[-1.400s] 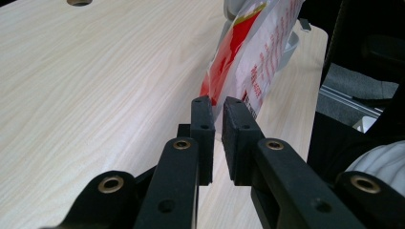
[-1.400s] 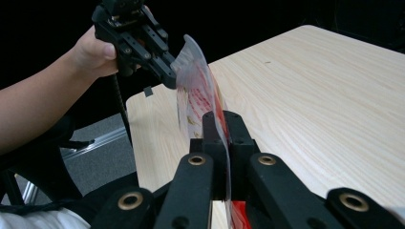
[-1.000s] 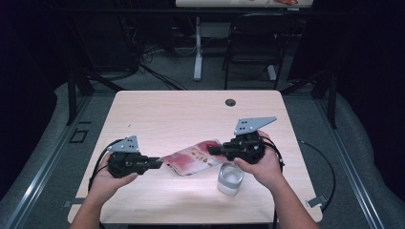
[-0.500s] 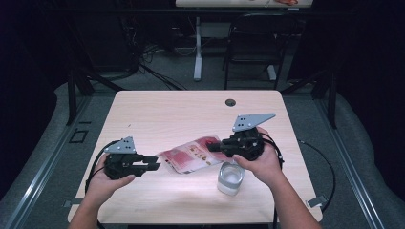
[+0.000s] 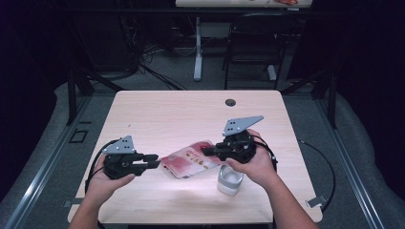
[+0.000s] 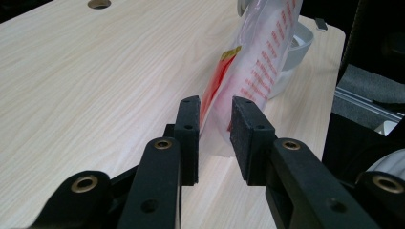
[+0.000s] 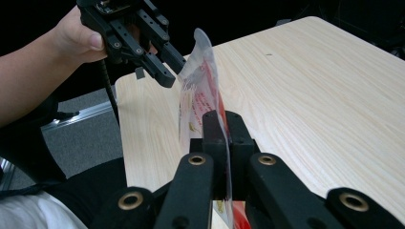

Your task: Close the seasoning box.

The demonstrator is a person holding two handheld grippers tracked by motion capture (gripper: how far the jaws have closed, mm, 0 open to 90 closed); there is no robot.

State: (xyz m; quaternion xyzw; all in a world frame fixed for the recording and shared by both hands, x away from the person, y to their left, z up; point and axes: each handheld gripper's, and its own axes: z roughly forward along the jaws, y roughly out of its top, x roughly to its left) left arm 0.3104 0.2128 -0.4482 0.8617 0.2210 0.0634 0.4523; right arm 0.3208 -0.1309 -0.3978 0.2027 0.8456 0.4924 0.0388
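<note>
- Right gripper point(image 7: 224, 125) pinched on pouch point(image 5: 191, 160) edge, holding it just above table point(image 5: 181, 114) beside cup point(image 5: 229, 180).
- Left gripper point(image 6: 216, 125) jaws apart, just been closing, pouch's other end between pads, not yet pressed.
- Likely set to stretch or open pouch for pouring.

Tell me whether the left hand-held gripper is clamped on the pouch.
Not clamped: the left hand-held gripper has been closing, but gaps remain beside the pouch edge.

**My left jaws let go of the pouch end**

A second ago my left gripper point(image 5: 154, 161) pinched the pouch point(image 5: 191, 162). Since then my left jaws parted, then began closing; the plastic edge now stands loosely between my pads point(image 6: 250, 129).
</note>
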